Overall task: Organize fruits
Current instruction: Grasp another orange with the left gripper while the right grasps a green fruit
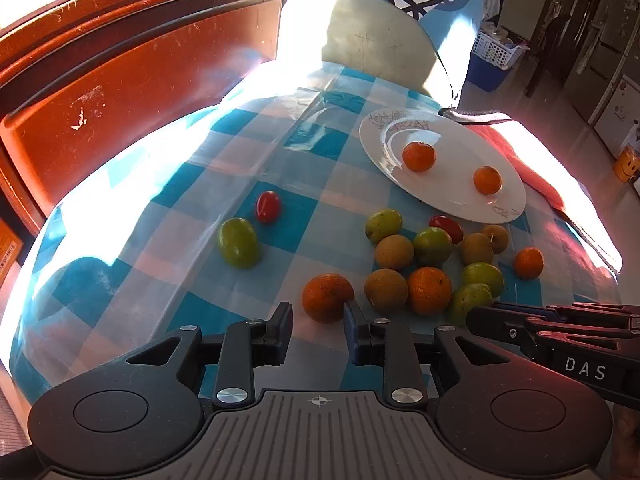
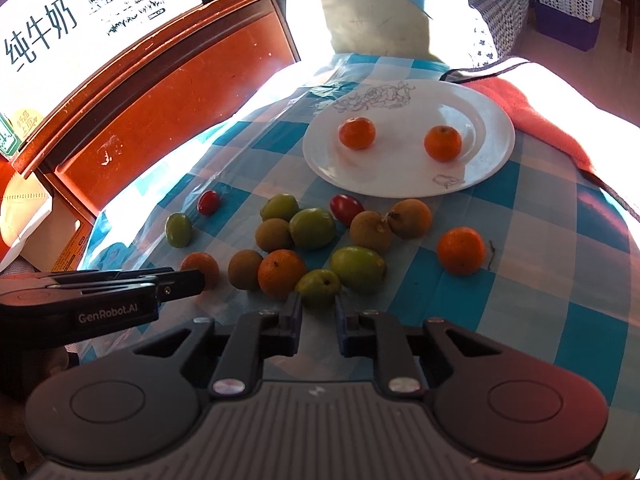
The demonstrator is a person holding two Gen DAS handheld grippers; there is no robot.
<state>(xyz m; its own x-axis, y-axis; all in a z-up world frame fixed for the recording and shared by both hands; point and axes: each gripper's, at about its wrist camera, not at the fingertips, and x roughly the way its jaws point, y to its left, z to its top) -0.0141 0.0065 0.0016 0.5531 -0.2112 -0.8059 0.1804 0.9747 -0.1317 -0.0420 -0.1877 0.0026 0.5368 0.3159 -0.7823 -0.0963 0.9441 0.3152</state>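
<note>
On the blue checked cloth (image 1: 168,216) lies a loose pile of small oranges, green fruits, brown fruits and two cherry tomatoes. A white plate (image 1: 460,190) (image 2: 400,172) at the back right carries two oranges (image 1: 419,156) (image 1: 487,180). My left gripper (image 1: 319,312) is closed around the nearest orange (image 1: 327,294) at the left edge of the pile; in the right wrist view, the left gripper (image 2: 192,278) covers part of that orange (image 2: 202,264). My right gripper (image 2: 318,306) is shut on a small green fruit (image 2: 319,286) at the pile's front. In the left wrist view, the right gripper (image 1: 480,314) reaches in from the right.
A green fruit (image 1: 239,243) and a cherry tomato (image 1: 268,207) lie apart to the left of the pile. One orange (image 2: 461,250) sits alone on the right. A red wooden panel (image 1: 140,80) borders the left. A coral towel (image 2: 540,120) lies beyond the plate.
</note>
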